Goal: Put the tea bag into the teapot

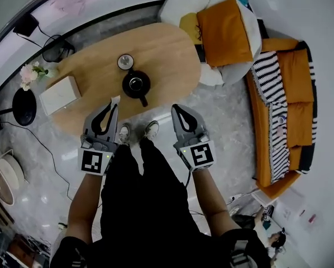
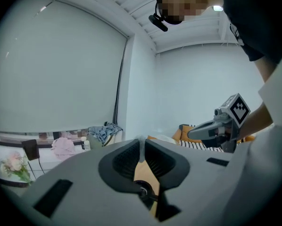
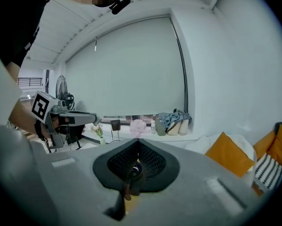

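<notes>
In the head view a black teapot (image 1: 136,85) stands open on the oval wooden table (image 1: 167,49), with its round lid (image 1: 125,61) lying just behind it. My left gripper (image 1: 112,106) hangs near the table's front edge, to the left of the pot and short of it. It is shut on a small white tea bag (image 1: 115,100), which shows as a pale sliver (image 2: 141,144) between its jaw tips. My right gripper (image 1: 175,109) is over the floor to the right of the pot, with its jaws together and nothing in them (image 3: 137,141).
A white box (image 1: 60,94) and a small vase of flowers (image 1: 29,75) stand at the table's left end. A black round stool (image 1: 24,106) is beside it. A white armchair with an orange cushion (image 1: 225,29) and an orange striped sofa (image 1: 284,105) lie to the right. The person's shoes (image 1: 138,131) are at the table's edge.
</notes>
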Motion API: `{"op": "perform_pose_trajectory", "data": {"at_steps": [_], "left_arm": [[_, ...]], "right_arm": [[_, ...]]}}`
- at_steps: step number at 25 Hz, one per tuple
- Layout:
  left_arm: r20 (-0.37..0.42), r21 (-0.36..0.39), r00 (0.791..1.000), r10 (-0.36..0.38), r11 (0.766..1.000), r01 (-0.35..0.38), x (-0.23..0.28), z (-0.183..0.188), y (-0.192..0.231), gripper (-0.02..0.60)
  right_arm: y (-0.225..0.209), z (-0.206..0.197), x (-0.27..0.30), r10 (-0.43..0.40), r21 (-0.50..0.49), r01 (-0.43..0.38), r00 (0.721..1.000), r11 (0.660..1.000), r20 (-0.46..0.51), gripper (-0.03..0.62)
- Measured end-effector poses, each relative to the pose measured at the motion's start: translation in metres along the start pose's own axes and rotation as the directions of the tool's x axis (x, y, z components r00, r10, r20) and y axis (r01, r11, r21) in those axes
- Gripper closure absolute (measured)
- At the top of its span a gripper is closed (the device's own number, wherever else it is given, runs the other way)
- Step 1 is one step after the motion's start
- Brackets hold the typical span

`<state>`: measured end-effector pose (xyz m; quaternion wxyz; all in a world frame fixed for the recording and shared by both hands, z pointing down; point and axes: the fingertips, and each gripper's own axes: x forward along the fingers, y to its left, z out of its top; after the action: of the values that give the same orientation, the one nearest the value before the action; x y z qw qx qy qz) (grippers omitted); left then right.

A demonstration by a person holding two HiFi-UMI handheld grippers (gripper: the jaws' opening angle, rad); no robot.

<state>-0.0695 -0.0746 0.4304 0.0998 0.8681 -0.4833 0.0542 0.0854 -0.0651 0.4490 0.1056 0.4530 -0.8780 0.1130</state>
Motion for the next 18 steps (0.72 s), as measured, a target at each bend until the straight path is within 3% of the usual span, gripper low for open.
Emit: {"op": "perform_pose_trajectory", "data": {"at_steps": [3, 7, 11, 14, 18], "left_arm": [[-0.025, -0.006, 1.000, 0.008, 1.000, -0.008, 0.010, -0.025, 0.005, 0.546], [-0.063, 0.015, 0.998, 0.018, 1.000, -0.017, 0.025, -0.057, 0.013, 0.546], [-0.073, -0.031, 0.997, 0.029, 0.999, -0.031, 0.045, -0.078, 0.016, 0.546], [-0.134, -0.011, 0.990, 0.035, 0.999, -0.037, 0.055, -0.103, 0.022, 0.546], [-0.151, -0.014, 0.988, 0.029, 0.999, -0.032, 0.070, -0.128, 0.025, 0.546]], "right_arm": [[-0.007, -0.023, 0.015, 0.002, 0.013, -0.001, 0.999, 1.000, -0.035, 0.589], [-0.007, -0.035, 0.034, 0.025, 0.019, -0.024, 1.000, 1.000, -0.015, 0.589], [-0.008, -0.052, 0.047, 0.049, 0.032, -0.049, 0.999, 0.998, -0.015, 0.589], [-0.011, -0.068, 0.054, 0.058, 0.054, -0.056, 0.998, 0.997, -0.034, 0.589], [-0.014, -0.087, 0.065, 0.069, 0.069, -0.065, 0.997, 0.995, -0.047, 0.589]]}}
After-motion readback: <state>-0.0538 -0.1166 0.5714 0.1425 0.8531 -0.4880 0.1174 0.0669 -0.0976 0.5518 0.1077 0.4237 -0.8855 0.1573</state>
